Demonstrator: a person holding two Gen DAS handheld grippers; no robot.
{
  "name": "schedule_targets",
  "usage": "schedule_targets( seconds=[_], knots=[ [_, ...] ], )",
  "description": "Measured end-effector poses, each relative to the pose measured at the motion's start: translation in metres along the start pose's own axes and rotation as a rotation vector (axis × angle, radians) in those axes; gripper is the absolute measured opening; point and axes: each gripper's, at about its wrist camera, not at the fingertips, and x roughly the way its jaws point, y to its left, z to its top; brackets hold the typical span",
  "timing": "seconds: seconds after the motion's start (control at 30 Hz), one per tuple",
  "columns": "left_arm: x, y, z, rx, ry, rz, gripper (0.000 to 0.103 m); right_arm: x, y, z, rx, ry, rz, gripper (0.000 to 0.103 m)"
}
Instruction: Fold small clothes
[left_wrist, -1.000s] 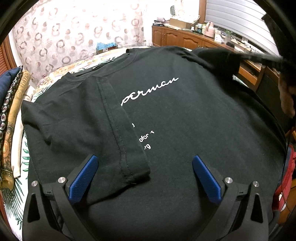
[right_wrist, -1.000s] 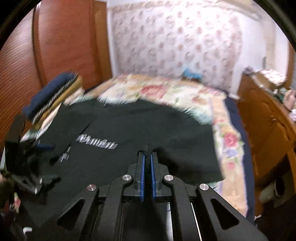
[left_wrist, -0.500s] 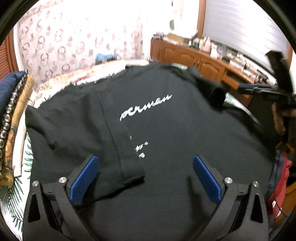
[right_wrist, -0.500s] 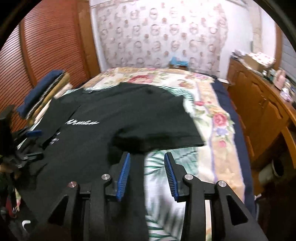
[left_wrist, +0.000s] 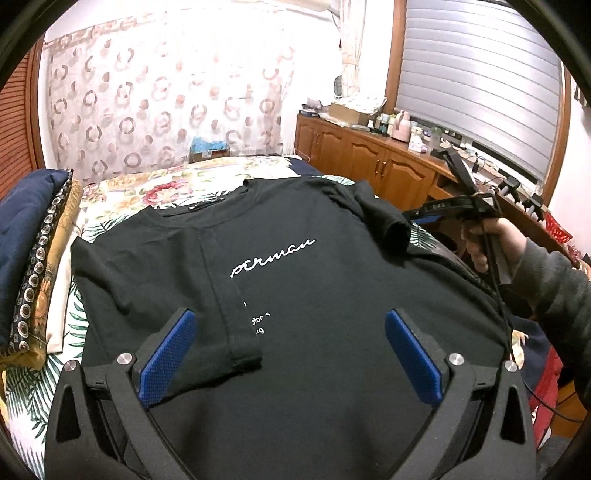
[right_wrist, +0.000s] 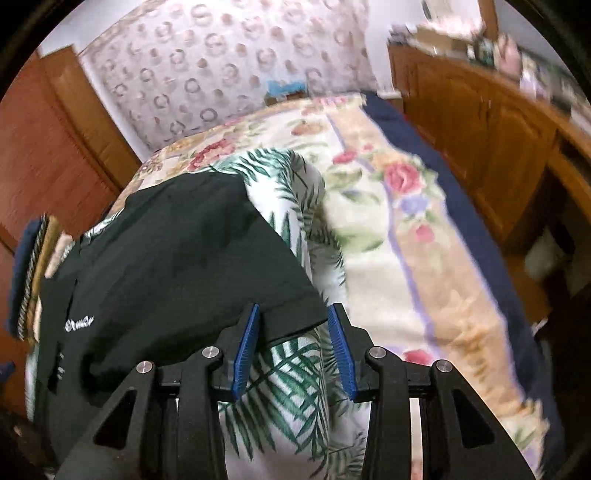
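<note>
A black T-shirt (left_wrist: 325, 295) lies chest-up across the bed (right_wrist: 369, 229), its floral and leaf-print cover showing around it. The shirt looks light, soft and limp, so it should sag and crease wherever lifted; hems and seams give the firmest hold. One sleeve (left_wrist: 229, 314) is already folded inward over the lettering; the other sleeve (right_wrist: 291, 314) lies near the bed's side. The left tongs (left_wrist: 291, 354) hover wide open above the lower chest, holding nothing. The right tongs (right_wrist: 293, 347) stand partly open around that sleeve's hem, not gripping it.
</note>
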Motion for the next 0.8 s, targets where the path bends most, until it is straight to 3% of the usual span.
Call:
schedule_targets(
  seconds=[0.13, 0.23, 0.33, 0.6, 0.8],
  knots=[
    [0.002, 0.004, -0.004, -0.017, 0.011, 0.0, 0.103, -0.002, -0.014, 0.004, 0.053, 0.01, 0.057, 0.04],
    [0.003, 0.007, -0.007, -0.026, 0.017, 0.006, 0.103, -0.009, -0.013, 0.004, 0.021, 0.002, 0.087, 0.014],
    [0.002, 0.01, -0.01, -0.037, 0.017, 0.018, 0.103, -0.016, -0.014, 0.005, -0.038, -0.018, 0.045, 0.004],
    [-0.004, 0.023, -0.017, -0.068, 0.013, 0.041, 0.103, -0.046, 0.015, 0.006, -0.157, -0.115, 0.074, 0.004],
    [-0.004, 0.032, -0.021, -0.094, 0.015, 0.054, 0.103, -0.057, 0.088, 0.012, -0.324, -0.161, 0.153, 0.004]
  ],
)
